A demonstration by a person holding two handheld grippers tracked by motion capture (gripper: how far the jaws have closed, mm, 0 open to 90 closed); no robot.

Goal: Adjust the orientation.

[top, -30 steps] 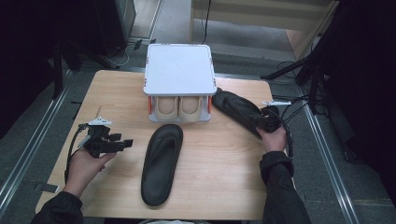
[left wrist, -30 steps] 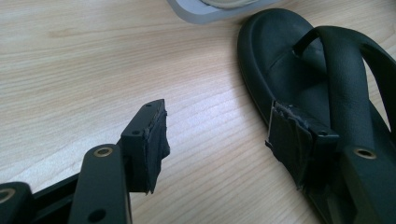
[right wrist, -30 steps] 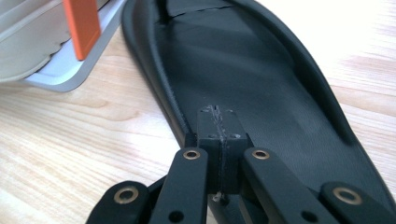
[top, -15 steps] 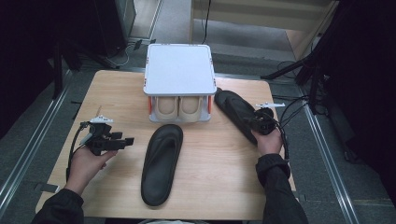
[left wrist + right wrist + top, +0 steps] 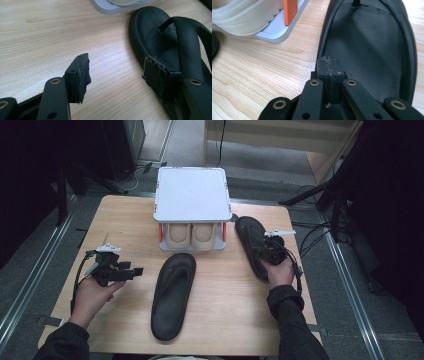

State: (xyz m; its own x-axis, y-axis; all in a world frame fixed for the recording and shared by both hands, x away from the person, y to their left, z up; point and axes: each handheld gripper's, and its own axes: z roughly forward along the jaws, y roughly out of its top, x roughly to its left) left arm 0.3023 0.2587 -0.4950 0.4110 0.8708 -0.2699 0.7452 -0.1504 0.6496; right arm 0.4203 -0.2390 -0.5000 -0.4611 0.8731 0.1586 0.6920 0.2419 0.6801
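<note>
Wooden table (image 5: 125, 220): right gripper (image 5: 268, 246) jaws closed, hiding sandal's (image 5: 250, 240) heel; left gripper (image 5: 131, 272) open

The wooden table (image 5: 125, 220) lies bare along its left side and across the near edge on the right — open passage there. In the middle, a white rack (image 5: 192, 195) with beige shoes (image 5: 192, 236) underneath blocks the far centre. One black sandal (image 5: 174, 295) lies lengthwise just in front of it, with only a narrow gap between them. A second black sandal (image 5: 250, 242) lies just right of the rack — a slim strip of wood separates the two.
</note>
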